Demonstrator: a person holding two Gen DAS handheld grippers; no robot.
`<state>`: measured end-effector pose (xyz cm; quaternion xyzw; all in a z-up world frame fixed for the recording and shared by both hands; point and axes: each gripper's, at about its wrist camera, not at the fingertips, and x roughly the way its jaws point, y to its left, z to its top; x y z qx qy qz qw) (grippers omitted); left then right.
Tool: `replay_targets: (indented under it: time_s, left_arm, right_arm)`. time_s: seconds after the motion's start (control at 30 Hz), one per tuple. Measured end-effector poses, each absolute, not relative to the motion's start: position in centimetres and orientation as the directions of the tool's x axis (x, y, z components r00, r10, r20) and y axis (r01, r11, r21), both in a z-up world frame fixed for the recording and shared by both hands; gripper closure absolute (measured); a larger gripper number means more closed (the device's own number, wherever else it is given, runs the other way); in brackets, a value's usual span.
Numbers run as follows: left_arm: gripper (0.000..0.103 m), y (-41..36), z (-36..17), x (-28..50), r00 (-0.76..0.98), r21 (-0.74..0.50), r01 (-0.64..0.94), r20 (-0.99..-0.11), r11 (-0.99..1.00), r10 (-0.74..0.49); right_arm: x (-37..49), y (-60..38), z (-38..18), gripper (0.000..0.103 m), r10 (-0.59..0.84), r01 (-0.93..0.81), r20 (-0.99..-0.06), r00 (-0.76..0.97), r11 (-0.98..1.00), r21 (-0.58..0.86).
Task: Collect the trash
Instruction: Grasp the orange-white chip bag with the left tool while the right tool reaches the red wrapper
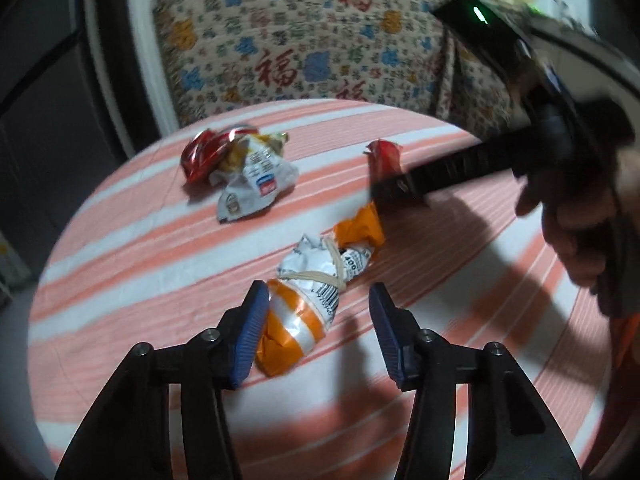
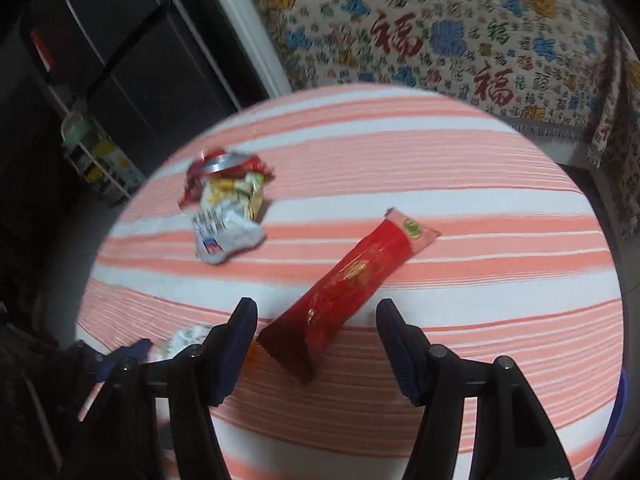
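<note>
Each claw has black angular linkage arms joined by round silver screws, ending in two fingers faced with ribbed dark-blue pads: the left claw [image 1: 316, 312] and the right claw [image 2: 316, 330]. A bare-skinned hand [image 1: 580, 224] grips a black housing bearing a green light.

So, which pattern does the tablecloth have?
The tablecloth has salmon-pink and white stripes, clearest in the right wrist view.
</note>
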<state>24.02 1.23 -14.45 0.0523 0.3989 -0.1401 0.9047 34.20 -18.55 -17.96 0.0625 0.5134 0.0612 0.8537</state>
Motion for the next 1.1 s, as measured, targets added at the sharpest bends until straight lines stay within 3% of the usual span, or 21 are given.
replay_targets:
  time_s: [0.03, 0.07, 0.3, 0.4, 0.43, 0.47, 0.53, 0.67, 0.77, 0.8, 0.83, 0.87, 0.93, 1.03, 1.07, 1.1]
  left_arm:
    - [0.049, 1.5, -14.5, 23.9, 0.632, -0.038, 0.283, -0.744, 0.958, -0.216]
    - [0.048, 1.8, -14.5, 23.7, 0.609, -0.070, 0.284, -0.757, 0.956, -0.236]
    - [0.023, 1.0, -14.4, 22.4, 0.563, -0.092, 0.349, -0.775, 0.933, -0.287]
    - [0.010, 0.8, -14.4, 22.5, 0.559, -0.080, 0.367, -0.778, 0.927, -0.288]
    - [0.010, 0.6, -14.5, 22.6, 0.565, -0.065, 0.371, -0.776, 0.926, -0.281]
    - [0.009, 0.5, -14.5, 22.7, 0.570, -0.054, 0.374, -0.774, 0.926, -0.275]
    - [0.008, 0.2, -14.8, 23.3, 0.579, -0.030, 0.381, -0.771, 0.924, -0.264]
    - [0.008, -0.7, -15.8, 24.8, 0.609, 0.069, 0.378, -0.770, 0.923, -0.192]
    - [0.009, -0.6, -16.2, 25.7, 0.615, 0.060, 0.356, -0.766, 0.932, -0.185]
    - [0.017, -0.3, -16.1, 26.1, 0.612, 0.026, 0.342, -0.764, 0.939, -0.202]
    - [0.036, 0.2, -16.1, 26.5, 0.605, -0.021, 0.325, -0.764, 0.946, -0.225]
    - [0.043, 0.7, -16.3, 26.9, 0.593, -0.067, 0.303, -0.768, 0.951, -0.243]
    - [0.044, 1.8, -16.4, 27.1, 0.597, -0.132, 0.227, -0.764, 0.965, -0.245]
    - [0.041, 2.5, -16.3, 26.9, 0.623, -0.080, 0.110, -0.771, 0.991, -0.131]
    - [0.038, 2.6, -16.3, 26.8, 0.620, -0.077, 0.099, -0.775, 0.992, -0.122]
    - [0.027, 2.7, -16.4, 26.9, 0.609, -0.082, 0.100, -0.783, 0.992, -0.126]
  right_arm:
    - [34.0, -18.2, -18.4, 0.065, 0.140, -0.058, -0.885, 0.444, 0.990, 0.128]
    - [33.7, -18.1, -18.7, 0.071, 0.118, -0.075, -0.895, 0.431, 0.993, 0.095]
    - [28.5, -24.5, -17.7, 0.071, -0.011, -0.045, -0.898, 0.440, 0.998, -0.034]
    - [26.8, -26.4, -17.1, 0.061, -0.044, -0.019, -0.871, 0.490, 0.998, -0.061]
    - [26.3, -26.6, -17.1, 0.049, -0.010, -0.026, -0.862, 0.506, 0.999, -0.027]
    - [25.8, -26.6, -17.2, 0.042, 0.028, -0.035, -0.854, 0.519, 0.999, 0.012]
    - [25.1, -25.9, -17.8, 0.042, 0.076, -0.068, -0.836, 0.544, 0.997, 0.047]
    - [25.1, -23.6, -19.5, 0.037, 0.042, -0.123, -0.833, 0.551, 0.992, -0.031]
    - [25.0, -23.3, -19.9, 0.035, 0.021, -0.129, -0.822, 0.569, 0.989, -0.065]
    - [25.0, -23.3, -20.0, 0.035, 0.019, -0.130, -0.817, 0.576, 0.989, -0.069]
    - [24.9, -23.3, -20.1, 0.034, 0.018, -0.131, -0.813, 0.583, 0.989, -0.072]
    - [24.9, -23.4, -20.1, 0.034, 0.019, -0.131, -0.810, 0.586, 0.989, -0.072]
    - [24.9, -23.5, -20.1, 0.034, 0.019, -0.130, -0.816, 0.578, 0.989, -0.069]
    - [25.4, -24.0, -19.1, 0.034, 0.031, -0.126, -0.809, 0.587, 0.991, -0.053]
    - [25.7, -24.2, -18.4, 0.034, 0.036, -0.122, -0.799, 0.600, 0.991, -0.048]
    - [26.1, -24.4, -17.7, 0.034, 0.045, -0.122, -0.789, 0.612, 0.992, -0.038]
